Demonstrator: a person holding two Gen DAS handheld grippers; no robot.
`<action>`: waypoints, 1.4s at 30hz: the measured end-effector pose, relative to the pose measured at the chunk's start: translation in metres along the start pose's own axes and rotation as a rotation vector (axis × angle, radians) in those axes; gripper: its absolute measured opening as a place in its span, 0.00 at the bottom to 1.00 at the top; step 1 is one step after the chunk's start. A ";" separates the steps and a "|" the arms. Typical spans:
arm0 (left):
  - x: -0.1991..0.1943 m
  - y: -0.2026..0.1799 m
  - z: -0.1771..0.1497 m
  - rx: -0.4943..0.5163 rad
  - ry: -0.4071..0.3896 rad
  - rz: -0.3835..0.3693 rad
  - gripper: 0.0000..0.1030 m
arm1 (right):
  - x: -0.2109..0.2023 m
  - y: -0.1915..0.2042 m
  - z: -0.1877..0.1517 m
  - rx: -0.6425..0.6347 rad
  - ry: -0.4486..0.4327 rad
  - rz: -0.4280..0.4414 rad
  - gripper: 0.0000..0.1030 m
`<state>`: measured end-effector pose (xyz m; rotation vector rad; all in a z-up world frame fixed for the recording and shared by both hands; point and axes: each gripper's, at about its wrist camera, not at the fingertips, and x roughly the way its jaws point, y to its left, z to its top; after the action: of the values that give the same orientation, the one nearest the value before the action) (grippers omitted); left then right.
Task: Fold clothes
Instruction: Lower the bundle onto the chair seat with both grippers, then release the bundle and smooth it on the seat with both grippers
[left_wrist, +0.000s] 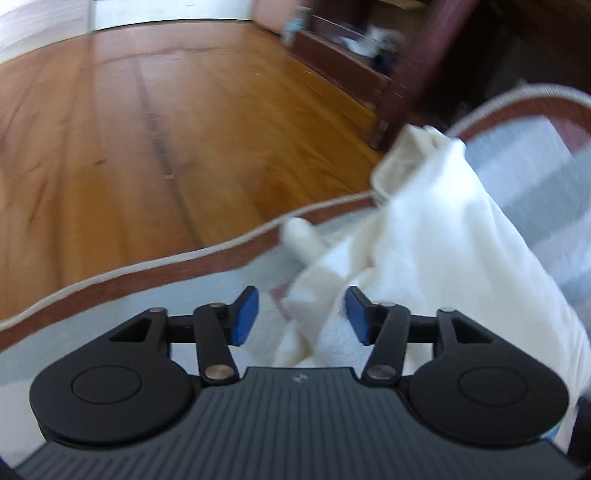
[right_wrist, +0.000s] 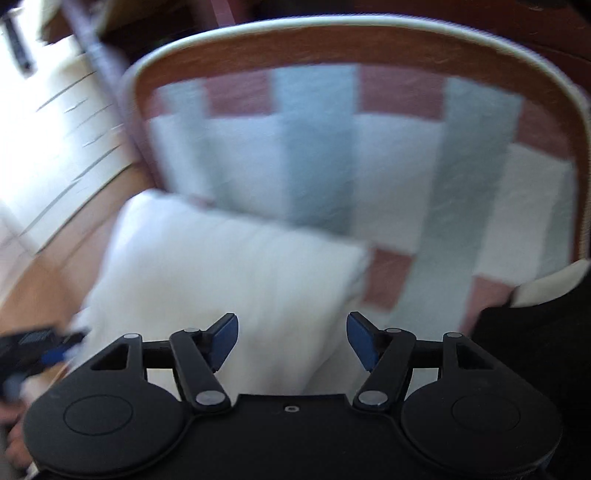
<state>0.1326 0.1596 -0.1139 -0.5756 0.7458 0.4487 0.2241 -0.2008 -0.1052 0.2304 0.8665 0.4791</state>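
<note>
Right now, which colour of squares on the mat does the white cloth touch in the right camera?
The pink square: the white cloth has its corner against it; the other pink squares sit apart.

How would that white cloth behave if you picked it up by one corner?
Probably floppy: the white cloth already lies in soft bunched folds on the checked mat. It looks light, and would likely sag and drape rather than hold any shape.

Bright daylight, heavy motion blur, fisheye bending, blown-out upper-left glare
</note>
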 end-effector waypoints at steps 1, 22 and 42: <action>-0.004 0.005 0.000 -0.034 -0.001 -0.009 0.55 | 0.001 0.000 -0.008 0.034 0.041 0.055 0.69; -0.001 -0.012 -0.005 -0.002 -0.054 -0.282 0.32 | 0.054 0.020 -0.088 0.259 0.381 0.395 0.38; -0.034 -0.046 0.004 0.170 -0.008 -0.336 0.48 | 0.003 -0.022 0.017 0.123 0.118 0.111 0.86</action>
<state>0.1381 0.1213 -0.0720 -0.5260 0.6569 0.0758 0.2458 -0.2188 -0.1044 0.3673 1.0034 0.5476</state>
